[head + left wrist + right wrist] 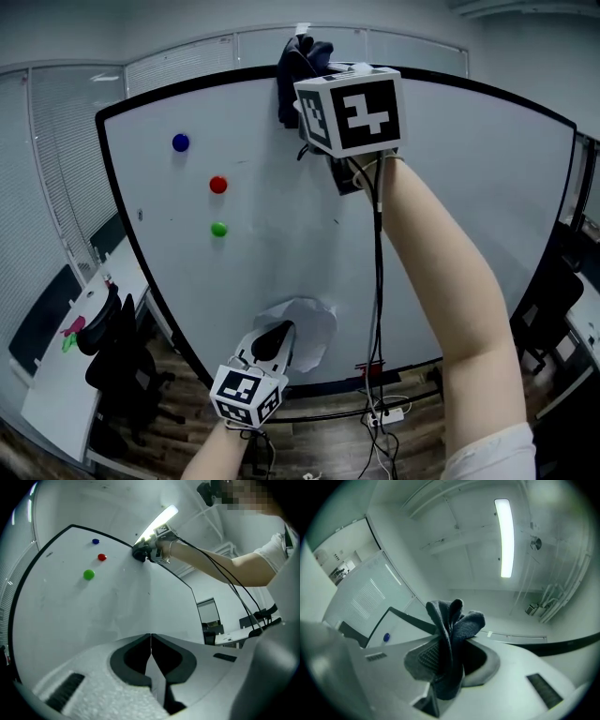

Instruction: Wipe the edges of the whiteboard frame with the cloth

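1. Along the whiteboard's left edge, the black whiteboard frame (101, 116) curves downward. The blue magnet (181, 142), red magnet (218, 185) and green magnet (218, 229) sit on the board near this edge, apart from the frame.
2. Near the bottom edge, the left gripper (272, 337) points at the board. Its jaws are pressed together with nothing between them.
3. At the top edge, near its middle, the right gripper (447, 665) is clamped on the dark cloth (298, 67), and a bunched fold stands up out of the jaws. The cloth looks soft, light and limp. It should wrap over the thin, stiff frame under light pressure, though it may bunch or creep out of the jaws when dragged. Holding it low on the bundle, with the loose fabric leading, seems the sound place to grip.
4. In the head view the marker cube (352, 112) covers the right gripper's jaws. I cannot tell whether the cloth actually touches the frame or only overlaps it. The raised forearm (450, 281) hides part of the bottom edge towards the bottom-right corner.
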`<state>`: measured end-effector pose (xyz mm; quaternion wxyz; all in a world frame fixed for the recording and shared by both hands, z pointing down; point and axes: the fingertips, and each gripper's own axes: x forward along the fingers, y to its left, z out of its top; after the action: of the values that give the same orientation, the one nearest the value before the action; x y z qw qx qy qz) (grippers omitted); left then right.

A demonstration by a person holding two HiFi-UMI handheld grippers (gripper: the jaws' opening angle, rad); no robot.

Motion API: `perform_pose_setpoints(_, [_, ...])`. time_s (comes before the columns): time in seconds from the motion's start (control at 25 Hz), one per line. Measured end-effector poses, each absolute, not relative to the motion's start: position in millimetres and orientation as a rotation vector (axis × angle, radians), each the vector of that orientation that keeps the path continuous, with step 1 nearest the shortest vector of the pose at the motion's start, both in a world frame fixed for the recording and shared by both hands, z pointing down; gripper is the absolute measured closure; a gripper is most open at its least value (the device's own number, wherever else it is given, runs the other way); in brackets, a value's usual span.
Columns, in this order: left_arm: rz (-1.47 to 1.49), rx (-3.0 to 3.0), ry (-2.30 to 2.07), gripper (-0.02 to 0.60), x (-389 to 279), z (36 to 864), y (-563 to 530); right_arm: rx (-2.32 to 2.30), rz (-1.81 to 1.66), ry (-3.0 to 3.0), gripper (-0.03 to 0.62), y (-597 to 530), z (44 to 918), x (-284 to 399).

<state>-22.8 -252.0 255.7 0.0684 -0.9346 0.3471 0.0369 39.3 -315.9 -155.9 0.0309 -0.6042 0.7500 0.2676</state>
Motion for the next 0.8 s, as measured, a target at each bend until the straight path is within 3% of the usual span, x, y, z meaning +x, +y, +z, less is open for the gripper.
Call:
perform_pose_setpoints(0.44, [0.061, -2.846, 0.938, 0.563, 2, 261, -251, -1.9, 0.811, 2.239, 0.514, -311, -157, 66])
perform_pose_setpoints(0.8, [0.07, -2.784, 0.951, 0.563, 68, 256, -252, -1.843, 0.889, 2.294, 0.511, -302, -165, 110])
